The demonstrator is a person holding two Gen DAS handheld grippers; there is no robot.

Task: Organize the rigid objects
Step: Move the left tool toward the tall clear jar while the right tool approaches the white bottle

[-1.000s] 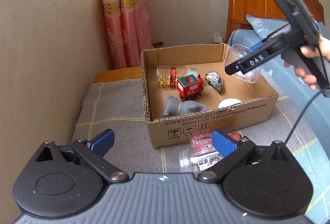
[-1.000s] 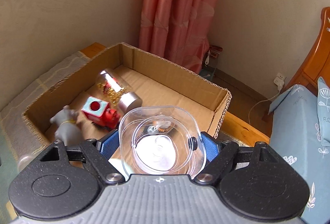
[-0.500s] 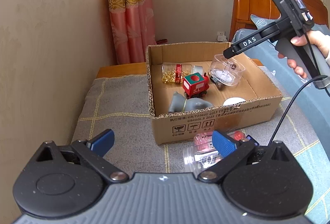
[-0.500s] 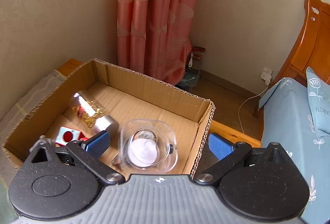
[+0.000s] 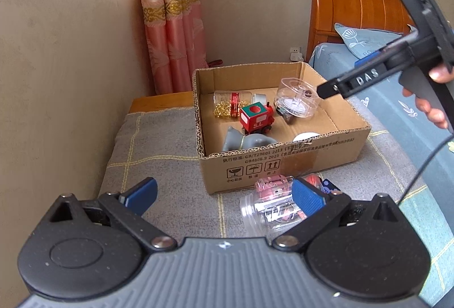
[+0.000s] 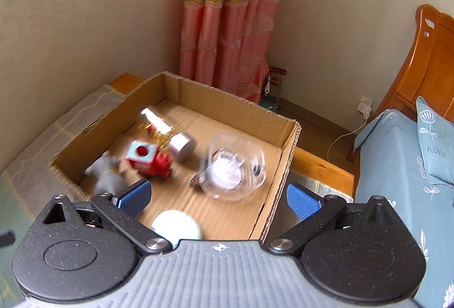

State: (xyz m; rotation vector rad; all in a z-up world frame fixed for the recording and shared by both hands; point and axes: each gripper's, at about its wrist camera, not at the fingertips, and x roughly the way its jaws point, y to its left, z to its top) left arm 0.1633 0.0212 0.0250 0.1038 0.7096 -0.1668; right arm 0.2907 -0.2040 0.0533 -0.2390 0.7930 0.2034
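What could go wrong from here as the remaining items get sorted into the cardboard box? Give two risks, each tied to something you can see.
1. The clear plastic container lies tilted atop a small item in the cardboard box; it may roll against the red toy train.
2. The clear bottle lies beside the left tool's blue finger, not between them; closing now could nudge it away.

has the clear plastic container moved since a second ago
Yes. The clear plastic container left the right hand-held gripper, whose jaws just opened, and now lies inside the cardboard box.
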